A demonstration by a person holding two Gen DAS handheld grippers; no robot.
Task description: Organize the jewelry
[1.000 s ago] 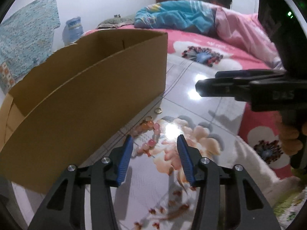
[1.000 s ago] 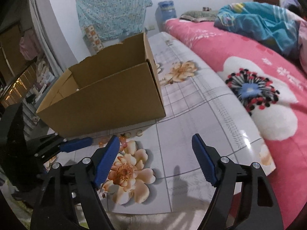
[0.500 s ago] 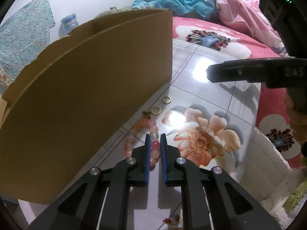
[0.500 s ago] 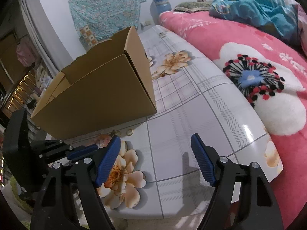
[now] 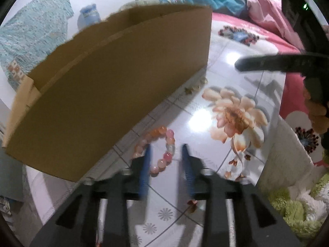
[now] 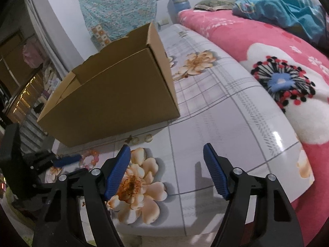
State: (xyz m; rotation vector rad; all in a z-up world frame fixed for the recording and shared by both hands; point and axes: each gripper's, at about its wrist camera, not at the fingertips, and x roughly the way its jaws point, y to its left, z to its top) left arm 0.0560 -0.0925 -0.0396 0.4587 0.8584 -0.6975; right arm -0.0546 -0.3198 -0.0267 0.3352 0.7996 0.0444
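Observation:
A pink and orange bead bracelet (image 5: 159,150) lies on the glossy flowered mat (image 5: 226,74), close to the near wall of an open cardboard box (image 5: 107,86). My left gripper (image 5: 166,150) is open, low over the mat, with its blue fingers on either side of the bracelet's near part. The frame is blurred. The bracelet also shows small in the right wrist view (image 6: 89,158). Small gold rings (image 6: 141,139) lie at the box's foot. My right gripper (image 6: 166,154) is open and empty above the mat, to the right of the left gripper.
The box (image 6: 115,94) stands on the mat's left half. A pink flowered blanket (image 6: 277,61) borders the mat on the right, with a blue quilt (image 6: 283,6) behind. A green fluffy rug (image 5: 298,212) lies at the mat's near edge.
My left gripper was shut around the bracelet half a second ago and has opened. The bracelet lies on the mat, slightly nearer the box's left. The right gripper barely moved.

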